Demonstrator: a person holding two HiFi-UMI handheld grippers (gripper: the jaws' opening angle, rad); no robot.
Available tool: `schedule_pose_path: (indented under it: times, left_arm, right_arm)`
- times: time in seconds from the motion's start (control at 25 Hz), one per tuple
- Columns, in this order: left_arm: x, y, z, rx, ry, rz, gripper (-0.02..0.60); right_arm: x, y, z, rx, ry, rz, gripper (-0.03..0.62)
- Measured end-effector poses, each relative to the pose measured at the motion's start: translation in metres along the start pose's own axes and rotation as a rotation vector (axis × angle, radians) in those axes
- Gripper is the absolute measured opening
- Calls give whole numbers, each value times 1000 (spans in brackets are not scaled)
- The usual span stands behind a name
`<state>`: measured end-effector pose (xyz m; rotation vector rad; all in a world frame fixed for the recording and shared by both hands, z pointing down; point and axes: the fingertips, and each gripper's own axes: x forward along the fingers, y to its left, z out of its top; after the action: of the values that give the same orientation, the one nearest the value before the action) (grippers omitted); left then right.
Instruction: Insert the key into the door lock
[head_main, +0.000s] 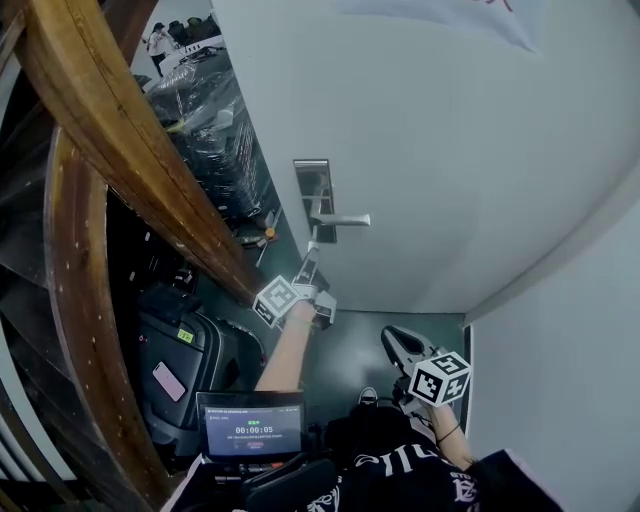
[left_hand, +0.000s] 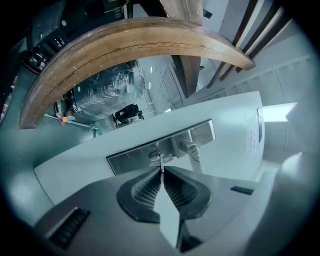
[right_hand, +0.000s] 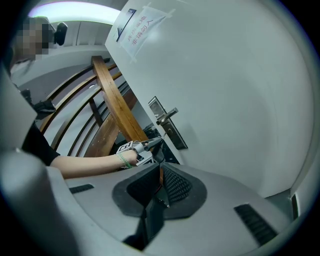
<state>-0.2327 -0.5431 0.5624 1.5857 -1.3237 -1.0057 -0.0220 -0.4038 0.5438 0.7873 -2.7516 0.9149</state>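
A steel lock plate with a lever handle sits on the white door. My left gripper reaches up to the plate's lower end. In the left gripper view that gripper is shut on a thin metal key. The key's tip sits at the oval keyhole in the plate; how deep it goes I cannot tell. The handle lies just right of the keyhole. My right gripper hangs low and away from the door, its jaws shut with nothing between them.
A curved wooden stair rail runs along the left, close to the left arm. Dark bags and plastic-wrapped goods lie below it. A small screen sits at the person's chest. A white wall closes the right side.
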Motion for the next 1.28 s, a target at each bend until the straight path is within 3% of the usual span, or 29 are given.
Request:
schedule_pose_path:
  times: [0.48,0.6,0.76,0.84,1.04,1.28]
  left_arm:
    - [23,0,-4,-102,1,-31,24]
    - [23,1,-3,-182,-24,-43,23]
    - [24,2,-2,-354,-112,-64,23]
    - [27,4,-2,-392,-143,-64,23]
    - [35,5,1,-290,-83,-16,23]
    - [52,9,10,-252,3,62,24]
  right_arm:
    - [-2,-11,-1,35,-17,-50,32]
    - [-4,-13,-3,40,-22,-66,32]
    - [-6,-16,-5,49,-27,-87,32]
    - [-7,-16,-6,50,-26,-93,32]
    - [-11,-17,-11,58,-27,-112,32]
    - [-20,-24,-25,74,-21,-148,32]
